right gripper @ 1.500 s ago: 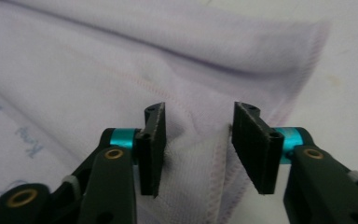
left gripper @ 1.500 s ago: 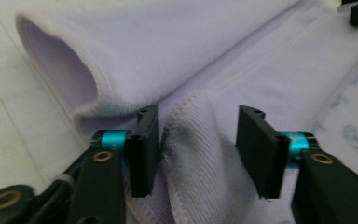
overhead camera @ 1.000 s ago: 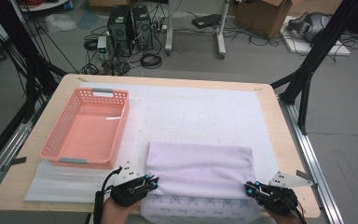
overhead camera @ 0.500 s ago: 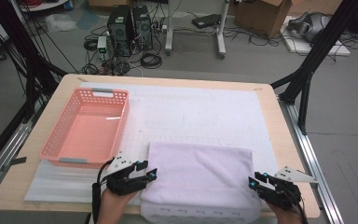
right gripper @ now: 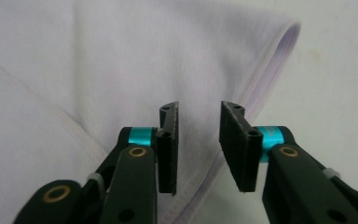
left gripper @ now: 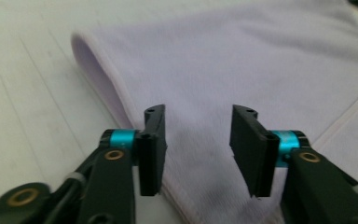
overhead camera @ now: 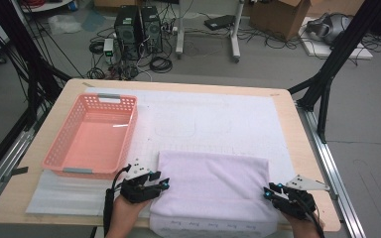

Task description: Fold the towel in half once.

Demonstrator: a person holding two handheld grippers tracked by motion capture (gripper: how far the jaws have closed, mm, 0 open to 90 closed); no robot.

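Note:
A folded lavender towel [overhead camera: 211, 183] lies flat at the table's near middle. My left gripper [overhead camera: 159, 180] sits at its near left side, the right gripper [overhead camera: 269, 191] at its near right corner. Both sets of jaws have just been opening. In the left gripper view the left gripper [left gripper: 198, 116] stands open low over the towel [left gripper: 223, 56], with the hemmed edge running under the left jaw and nothing pinched. In the right gripper view the right gripper [right gripper: 199, 112] is open too, above the towel's [right gripper: 121, 56] folded edge, gripping nothing.
An empty pink basket [overhead camera: 129, 139] stands at the left on the white mat [overhead camera: 203, 114]. The wooden table [overhead camera: 297, 148] ends just right of the towel. Computers, cables and boxes lie on the floor beyond the far edge.
Both grippers have opened and let go of the towel. Its near layer now lies spread closer to the table's front edge. The left gripper has shifted slightly farther in.

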